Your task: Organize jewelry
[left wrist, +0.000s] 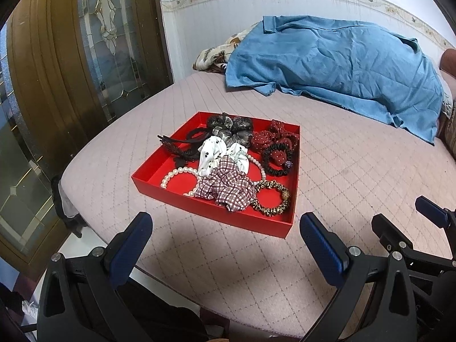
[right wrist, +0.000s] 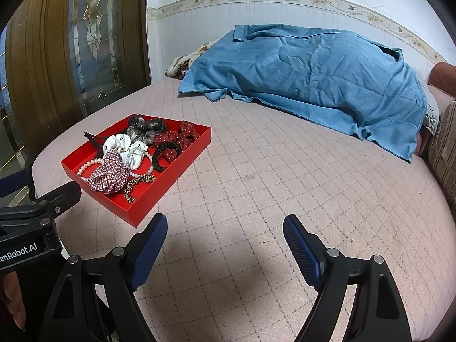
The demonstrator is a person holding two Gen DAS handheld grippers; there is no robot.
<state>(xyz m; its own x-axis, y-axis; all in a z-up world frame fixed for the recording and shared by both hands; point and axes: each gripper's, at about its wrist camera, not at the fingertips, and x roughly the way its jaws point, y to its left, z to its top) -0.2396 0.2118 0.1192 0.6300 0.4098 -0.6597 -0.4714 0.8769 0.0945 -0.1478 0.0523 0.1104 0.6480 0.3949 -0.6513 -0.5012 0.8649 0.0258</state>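
Observation:
A red tray (left wrist: 211,213) sits on the pink quilted bed, also in the right wrist view (right wrist: 148,211) at the left. It holds several items: a plaid scrunchie (left wrist: 228,188), a white dotted scrunchie (left wrist: 211,154), a pearl bracelet (left wrist: 176,175), a leopard hair tie (left wrist: 270,198), a black hair tie (left wrist: 278,159), a red dotted scrunchie (left wrist: 270,136), a grey scrunchie (left wrist: 230,126) and a black headband (left wrist: 176,145). My left gripper (left wrist: 225,233) is open and empty just in front of the tray. My right gripper (right wrist: 225,236) is open and empty over bare bed, right of the tray.
A blue cloth (right wrist: 313,77) covers a heap at the back of the bed (right wrist: 285,176). A brown glass-panelled door (left wrist: 71,71) stands left. The bed's edge runs along the left and near side. A striped cushion (right wrist: 444,154) lies at far right.

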